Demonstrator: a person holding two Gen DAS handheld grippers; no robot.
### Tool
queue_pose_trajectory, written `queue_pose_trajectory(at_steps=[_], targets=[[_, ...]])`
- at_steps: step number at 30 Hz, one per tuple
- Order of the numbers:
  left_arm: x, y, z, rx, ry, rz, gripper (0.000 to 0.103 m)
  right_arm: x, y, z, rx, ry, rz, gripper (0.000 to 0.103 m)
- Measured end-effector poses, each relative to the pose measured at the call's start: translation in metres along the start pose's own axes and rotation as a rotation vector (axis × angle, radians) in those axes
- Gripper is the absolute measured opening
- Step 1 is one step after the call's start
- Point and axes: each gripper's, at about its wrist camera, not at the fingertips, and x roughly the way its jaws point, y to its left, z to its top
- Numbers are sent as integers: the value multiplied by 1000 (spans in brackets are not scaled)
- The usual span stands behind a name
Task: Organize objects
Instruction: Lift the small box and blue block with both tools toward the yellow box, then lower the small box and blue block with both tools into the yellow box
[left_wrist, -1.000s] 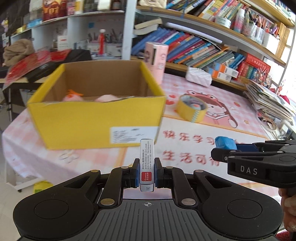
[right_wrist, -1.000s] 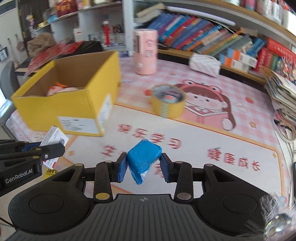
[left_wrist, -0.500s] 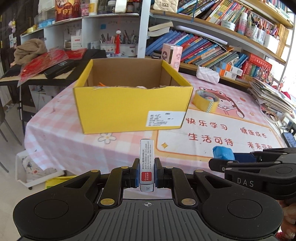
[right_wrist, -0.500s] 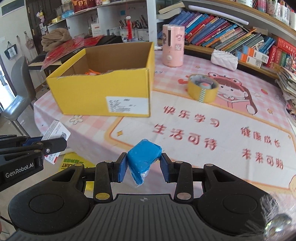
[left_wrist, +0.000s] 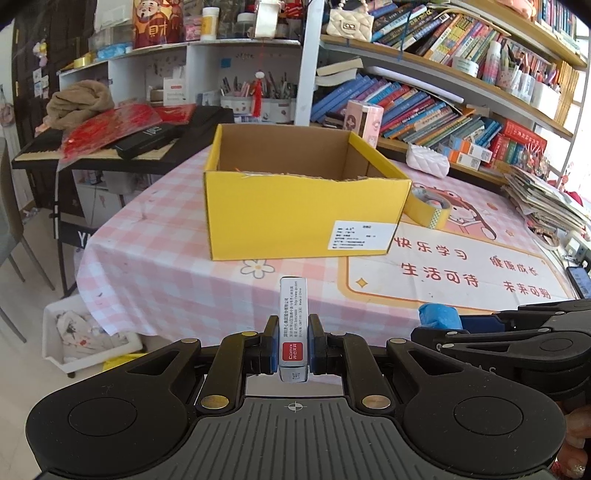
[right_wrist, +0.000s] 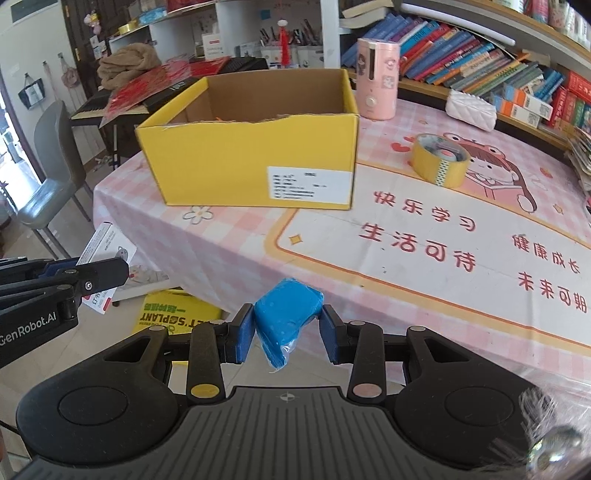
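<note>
Both grippers hanging out in front of the yellow box (left_wrist: 295, 218)

Left gripper (left_wrist: 292, 343) is pinching a small white carton (left_wrist: 293, 314), right gripper (right_wrist: 286, 332) is squeezing a blue block (right_wrist: 284, 314), both short of the box on the table (right_wrist: 406, 266).

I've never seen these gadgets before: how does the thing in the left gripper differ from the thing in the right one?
The small white box in the left gripper is thin, stiff, flat-sided and printed, with a red label; the blue packet in the right gripper is plain, chunky, rounded and wrapped in clear film. The box stands upright between its pads; the packet sits tilted. Both are clamped and held off the table, short of the yellow box.
</note>
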Motion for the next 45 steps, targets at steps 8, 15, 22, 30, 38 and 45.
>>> queue_pose_trajectory(at_steps=[8, 15, 22, 30, 38, 45], targets=[[-3, 10, 0, -9, -13, -5, 13, -1, 12, 2, -15, -2, -9, 36], [-5, 15, 3, -22, -28, -7, 13, -1, 18, 6, -28, 0, -12, 35], [-7, 18, 20, -30, -68, -22, 13, -3, 20, 17, -47, -30, -16, 35], [-2, 18, 67, -17, -181, -29, 13, -12, 10, 65, -36, -169, -25, 35], [26, 9, 103, 1, -212, -13, 13, 3, 1, 122, -69, -257, -13, 35], [62, 6, 124, 1, -197, 15, 13, 36, -13, 154, -107, -242, 5, 35]])
